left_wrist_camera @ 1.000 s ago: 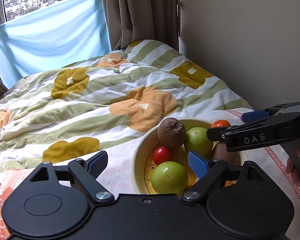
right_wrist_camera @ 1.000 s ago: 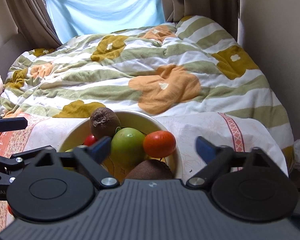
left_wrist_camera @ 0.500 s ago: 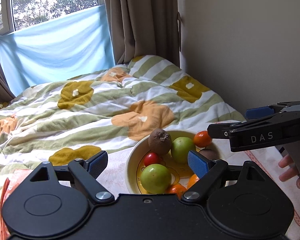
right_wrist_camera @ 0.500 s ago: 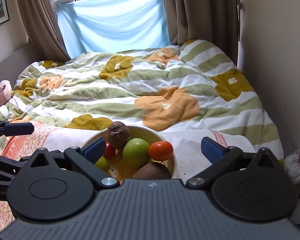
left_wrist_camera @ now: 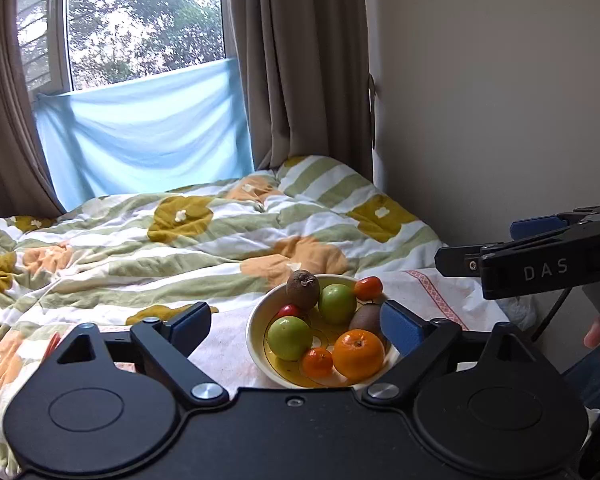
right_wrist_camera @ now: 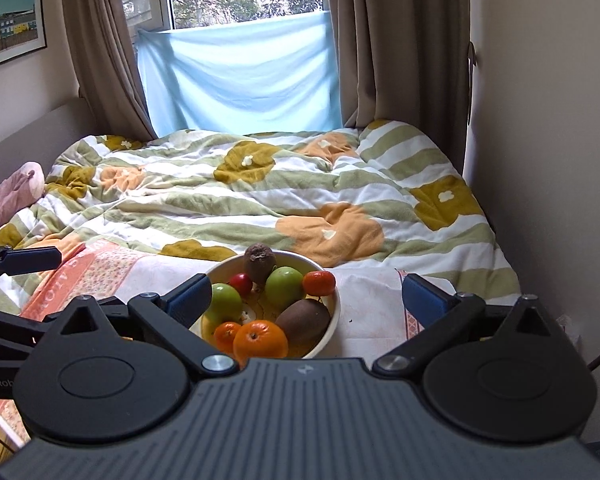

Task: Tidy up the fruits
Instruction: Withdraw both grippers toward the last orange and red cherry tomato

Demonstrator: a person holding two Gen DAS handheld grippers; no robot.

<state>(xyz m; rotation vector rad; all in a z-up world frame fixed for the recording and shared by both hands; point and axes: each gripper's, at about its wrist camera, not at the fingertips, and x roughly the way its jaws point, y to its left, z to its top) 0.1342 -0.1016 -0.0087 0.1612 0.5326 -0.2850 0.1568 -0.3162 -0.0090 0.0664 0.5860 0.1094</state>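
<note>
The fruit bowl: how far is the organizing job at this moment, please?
Done, it seems: the bowl on the bed holds all visible fruit, such as the big orange, two kiwis and two green apples. In hand: nothing; the left gripper and right gripper are both open and empty, above the bowl. Left: no loose fruit is visible, so maybe nothing.

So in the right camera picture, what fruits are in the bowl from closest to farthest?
Big orange → brown kiwi lying down → green apple → kiwi at the back.
</note>
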